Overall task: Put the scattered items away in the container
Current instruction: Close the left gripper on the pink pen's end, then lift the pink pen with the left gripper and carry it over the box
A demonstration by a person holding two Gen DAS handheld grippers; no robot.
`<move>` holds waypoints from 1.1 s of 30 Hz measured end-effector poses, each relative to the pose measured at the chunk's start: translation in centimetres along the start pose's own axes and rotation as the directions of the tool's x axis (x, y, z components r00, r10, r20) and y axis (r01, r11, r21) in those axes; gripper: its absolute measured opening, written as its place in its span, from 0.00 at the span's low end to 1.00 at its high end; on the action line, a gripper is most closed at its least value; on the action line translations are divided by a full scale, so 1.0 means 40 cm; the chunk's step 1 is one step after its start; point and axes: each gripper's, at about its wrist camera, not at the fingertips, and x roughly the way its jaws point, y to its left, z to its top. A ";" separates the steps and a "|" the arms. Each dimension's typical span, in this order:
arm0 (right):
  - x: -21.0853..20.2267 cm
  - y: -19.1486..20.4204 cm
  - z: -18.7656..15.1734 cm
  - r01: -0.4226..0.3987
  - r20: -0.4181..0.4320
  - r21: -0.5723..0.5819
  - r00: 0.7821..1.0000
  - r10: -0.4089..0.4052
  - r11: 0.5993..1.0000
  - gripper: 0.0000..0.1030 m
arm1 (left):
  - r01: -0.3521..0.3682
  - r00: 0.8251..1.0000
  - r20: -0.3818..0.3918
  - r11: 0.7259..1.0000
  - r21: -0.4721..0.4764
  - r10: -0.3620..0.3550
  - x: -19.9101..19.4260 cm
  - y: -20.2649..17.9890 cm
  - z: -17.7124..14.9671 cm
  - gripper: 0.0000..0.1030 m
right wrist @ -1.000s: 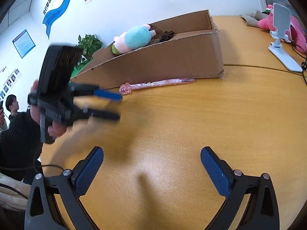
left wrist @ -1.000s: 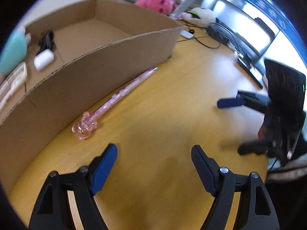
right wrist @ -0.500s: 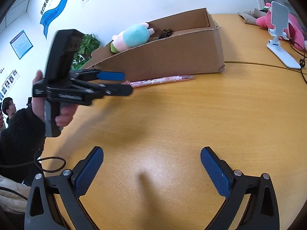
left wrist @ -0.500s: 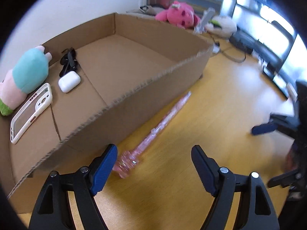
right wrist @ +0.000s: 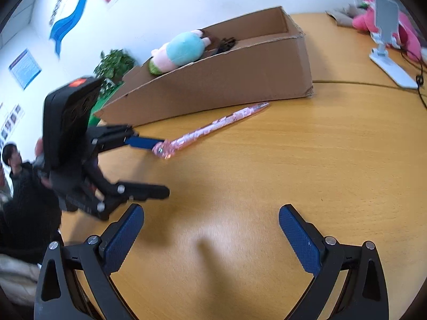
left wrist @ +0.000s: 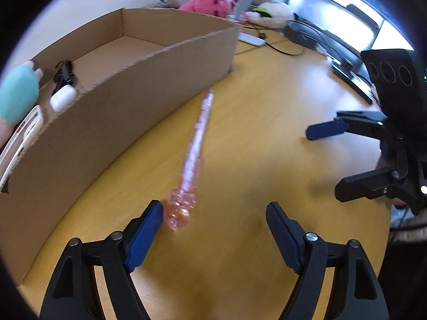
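A pink translucent pen point(left wrist: 196, 144) with an ornament at its near end lies on the wooden table, angled away from the cardboard box point(left wrist: 128, 98). My left gripper point(left wrist: 213, 229) is open and low over the table. The pen's ornament sits just inside its left finger point(left wrist: 145, 230). In the right wrist view the pen point(right wrist: 213, 126) runs from the box point(right wrist: 226, 80) corner toward the left gripper point(right wrist: 163, 168), whose upper fingertip is at the ornament. My right gripper point(right wrist: 212, 229) is open over bare table with nothing between its fingers; it also shows at the right as the right gripper point(left wrist: 324, 164).
Inside the box lie a teal plush point(left wrist: 17, 96), a white earbud case point(left wrist: 62, 101), a black clip point(left wrist: 64, 73) and a phone case point(left wrist: 21, 138). Pink plush point(left wrist: 210, 2), a phone stand point(right wrist: 387, 45) and cables sit on the far table. A person point(right wrist: 16, 165) is at the left.
My left gripper has dropped and shifted toward the pen, whose ornament now lies by its left finger. The pen's near end has swung away from the box wall. The right gripper has rolled slightly.
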 end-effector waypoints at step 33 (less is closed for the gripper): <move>0.187 0.140 0.137 0.312 -0.104 -0.045 0.943 -0.315 0.949 0.22 | -0.138 0.990 -0.016 0.965 -0.222 0.138 -0.034 -0.116 -0.053 0.15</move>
